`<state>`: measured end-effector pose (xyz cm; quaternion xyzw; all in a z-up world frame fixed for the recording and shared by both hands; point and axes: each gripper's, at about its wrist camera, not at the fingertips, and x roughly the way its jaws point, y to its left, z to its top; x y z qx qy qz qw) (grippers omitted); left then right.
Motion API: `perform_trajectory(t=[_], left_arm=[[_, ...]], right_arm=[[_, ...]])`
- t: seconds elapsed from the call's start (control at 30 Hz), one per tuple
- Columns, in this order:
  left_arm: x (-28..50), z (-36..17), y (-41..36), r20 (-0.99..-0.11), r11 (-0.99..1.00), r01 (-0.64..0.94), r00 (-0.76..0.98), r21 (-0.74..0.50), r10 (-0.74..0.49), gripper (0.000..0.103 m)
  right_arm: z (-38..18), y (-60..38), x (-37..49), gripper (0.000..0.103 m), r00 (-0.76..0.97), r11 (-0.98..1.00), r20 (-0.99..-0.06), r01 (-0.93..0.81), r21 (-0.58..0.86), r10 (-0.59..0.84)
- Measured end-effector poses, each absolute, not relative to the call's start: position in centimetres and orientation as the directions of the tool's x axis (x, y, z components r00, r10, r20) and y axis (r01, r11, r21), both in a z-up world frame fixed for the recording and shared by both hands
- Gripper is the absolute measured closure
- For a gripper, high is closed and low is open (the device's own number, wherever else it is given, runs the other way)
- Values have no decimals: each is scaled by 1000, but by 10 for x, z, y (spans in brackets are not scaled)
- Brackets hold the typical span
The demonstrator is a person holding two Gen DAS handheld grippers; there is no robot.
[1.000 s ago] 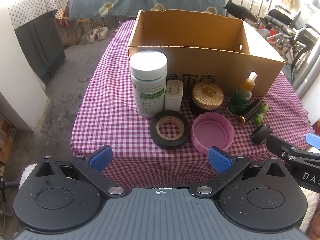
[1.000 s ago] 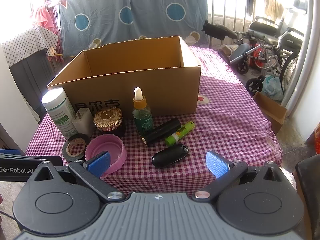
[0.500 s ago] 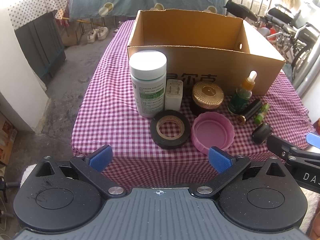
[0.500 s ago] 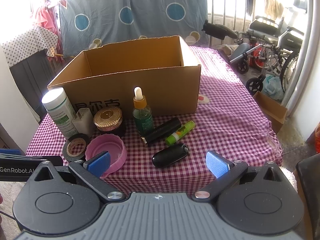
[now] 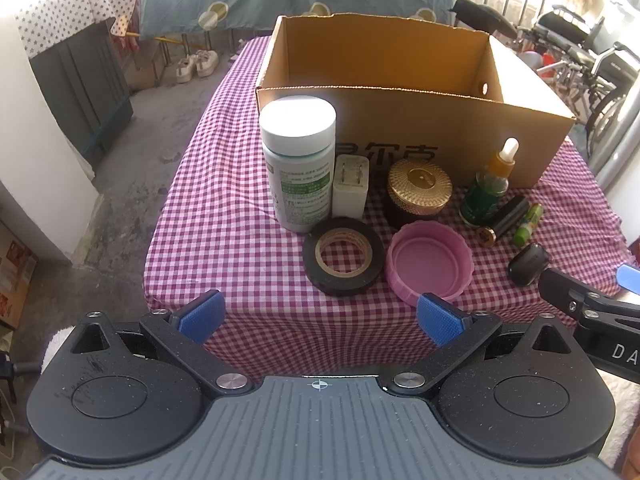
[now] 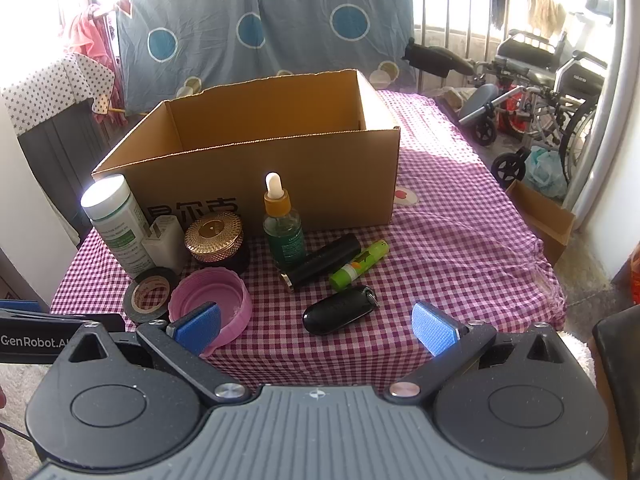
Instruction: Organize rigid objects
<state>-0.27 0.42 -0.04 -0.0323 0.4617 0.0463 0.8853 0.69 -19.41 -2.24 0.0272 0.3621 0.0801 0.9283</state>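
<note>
- Nine small rigid items are seen grouped on the checked tablecloth (image 5: 224, 216), just in front of the open cardboard box (image 5: 400, 80), which appears empty.
- The white-capped bottle (image 5: 298, 168) is judged light but smooth; a grip across its body would suit.
- The dropper bottle (image 6: 283, 228) looks like glass, fragile and tall; low on the body is advised.
- The black tape roll (image 5: 342, 256) and pink lid (image 5: 428, 258) lie flat; a rim pinch is suggested.
- The black key fob (image 6: 340, 314) looks rounded and slippery.
- Chinese characters are printed on the box front; "GenRobot.AI" is read on the left gripper's side.
- The left gripper (image 5: 320, 318) and right gripper (image 6: 316, 322) are spread wide, nothing held.
</note>
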Motion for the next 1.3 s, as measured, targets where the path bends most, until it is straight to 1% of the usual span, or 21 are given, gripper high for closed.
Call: perform_trajectory(t=[0.4,0.53,0.67,0.77,1.0,1.07,1.17,1.23,1.3], left_arm=[[10,-6,0,-831,994,-107,553,-6,55,0],[15,-6,-4,-827,996,-84,560,-8,41,0],[15,-3,-13,-796,999,-12,605,-39,-24,0],[15,-1,-25,-759,995,77,644,-61,-97,0],[24,-4,-53,-718,952,283,639,-114,-275,1],[27,-5,-60,-706,939,320,636,-125,-311,2],[28,-6,-71,-702,919,369,617,-140,-355,5],[31,-8,-79,-713,904,402,590,-147,-379,5],[33,-11,-87,-729,892,428,563,-147,-390,8]], right_arm=[[-28,-200,18,0,720,987,-675,-104,122,160],[-29,-209,24,0,725,989,-674,-80,121,141],[-28,-230,27,0,747,989,-653,-36,145,123],[-27,-249,28,0,760,983,-639,-1,183,120],[-38,-283,36,0,755,947,-633,46,317,174],[-43,-290,40,2,742,929,-635,47,368,214],[-51,-299,46,9,718,892,-636,46,449,283],[-56,-304,49,19,706,861,-626,46,506,331],[-61,-309,52,25,693,825,-613,48,563,379]])
